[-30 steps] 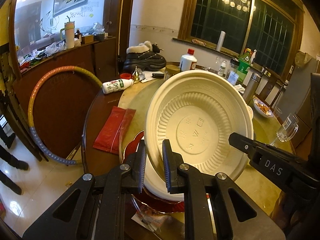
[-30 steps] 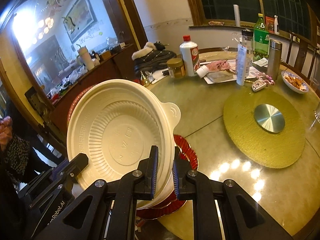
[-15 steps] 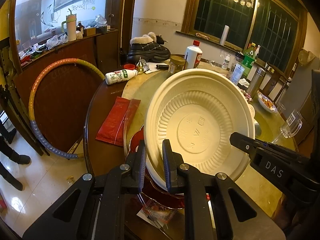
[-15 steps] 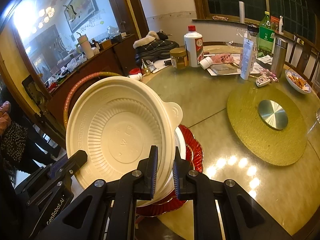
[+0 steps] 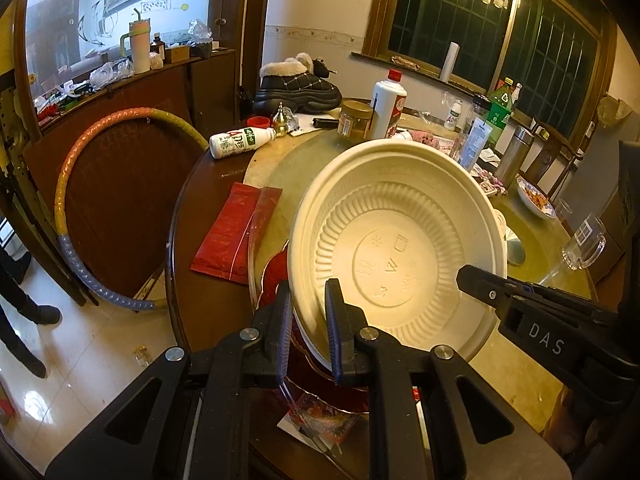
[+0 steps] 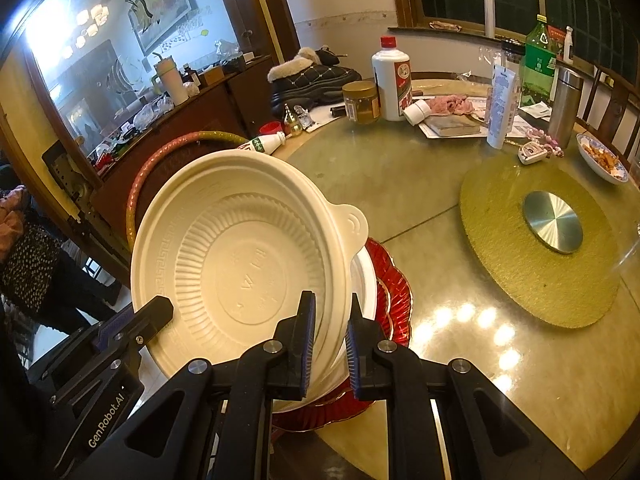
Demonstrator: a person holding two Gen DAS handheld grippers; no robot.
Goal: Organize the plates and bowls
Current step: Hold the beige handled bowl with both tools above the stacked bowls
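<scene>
Cream plastic bowl held tilted on edge above the near rim of the round table, its ribbed inside and embossed base facing both cameras; small tab handle on its rim at upper right in the right wrist view. Left gripper clamped on the bowl's lower rim, blue-padded fingers one on each side of the wall. Right gripper likewise closed on the rim at the opposite side, the wall pinched between its pads. Each gripper shows at the edge of the other's view. Directly under the bowl: a white plate lying on a red scalloped plate, both flat on the table edge. Elsewhere on the table: a red packet, a small white bottle on its side, a white liquor bottle with red cap, a jar with gold lid, a green bottle, a steel flask, a gold turntable mat with a metal disc, a dish of food. A hula hoop leans against the sideboard on the left
</scene>
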